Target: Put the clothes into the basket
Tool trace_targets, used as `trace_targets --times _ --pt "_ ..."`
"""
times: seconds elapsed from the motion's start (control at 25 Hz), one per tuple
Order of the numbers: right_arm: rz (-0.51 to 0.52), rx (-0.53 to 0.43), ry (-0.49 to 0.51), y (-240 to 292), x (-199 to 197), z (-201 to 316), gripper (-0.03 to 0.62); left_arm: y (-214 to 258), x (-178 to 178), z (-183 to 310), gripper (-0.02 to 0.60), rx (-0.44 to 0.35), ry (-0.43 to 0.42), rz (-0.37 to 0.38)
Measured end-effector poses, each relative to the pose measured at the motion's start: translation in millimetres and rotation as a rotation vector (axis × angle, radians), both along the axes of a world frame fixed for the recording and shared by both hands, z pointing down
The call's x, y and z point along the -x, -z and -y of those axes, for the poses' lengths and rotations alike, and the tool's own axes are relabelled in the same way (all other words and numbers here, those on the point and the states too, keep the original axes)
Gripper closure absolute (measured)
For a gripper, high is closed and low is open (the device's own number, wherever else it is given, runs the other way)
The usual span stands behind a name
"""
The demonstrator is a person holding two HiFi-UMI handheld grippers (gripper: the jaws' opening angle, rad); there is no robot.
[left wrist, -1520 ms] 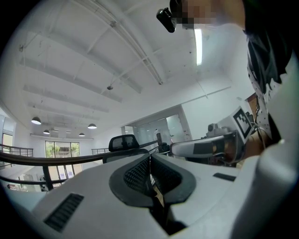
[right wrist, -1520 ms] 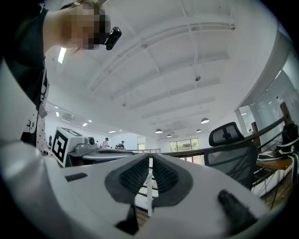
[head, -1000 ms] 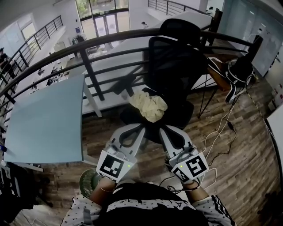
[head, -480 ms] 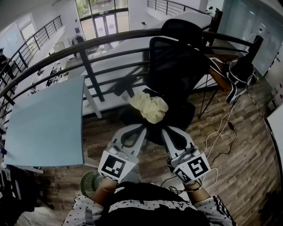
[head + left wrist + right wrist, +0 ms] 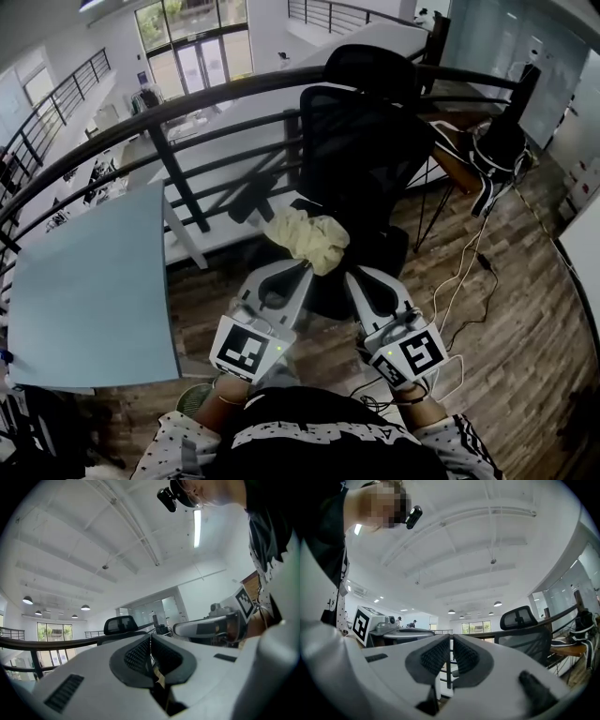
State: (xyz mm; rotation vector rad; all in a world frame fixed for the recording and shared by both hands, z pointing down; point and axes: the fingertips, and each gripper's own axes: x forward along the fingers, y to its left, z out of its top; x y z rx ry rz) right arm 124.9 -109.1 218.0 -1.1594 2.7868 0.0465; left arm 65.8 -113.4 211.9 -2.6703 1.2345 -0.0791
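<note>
Looking down: the chair (image 5: 366,141) stands dead ahead, mid-scene. The cloth (image 5: 305,239) lies at the front left of its seat, before the backrest. My left claw (image 5: 302,270) and right claw (image 5: 351,276) sit side by side on the near side of the cloth. Their tips are just beside its near edge; touching or not, I can't tell. Behind the chair the railing (image 5: 187,98) runs right across, with a lower level beyond it. The tabletop (image 5: 89,281) is off to the left, this side of the railing and well apart from the chair. Right of the chair, cables (image 5: 466,272) trail over the floor (image 5: 525,319).
</note>
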Motion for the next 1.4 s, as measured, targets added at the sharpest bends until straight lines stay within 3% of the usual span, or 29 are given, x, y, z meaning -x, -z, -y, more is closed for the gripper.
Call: trace_targets --times 0.72,1.04,1.2,1.4 --pt "-0.003 0.004 -0.048 0.8 26.3 74.3 0.559 -0.3 30.3 74.8 0.566 -0.001 -0.034 0.000" --pt "-0.023 0.003 -0.055 0.9 50.1 100.8 0.559 -0.1 55.1 102.1 0.566 0.005 -0.043 -0.033" --pt "-0.027 0.009 -0.059 -2.2 64.3 112.2 0.559 -4.5 68.6 114.2 0.566 -0.012 -0.039 0.007" --pt "-0.036 0.006 -0.059 -1.4 84.0 125.7 0.559 -6.5 86.1 125.7 0.566 0.011 -0.049 -0.027"
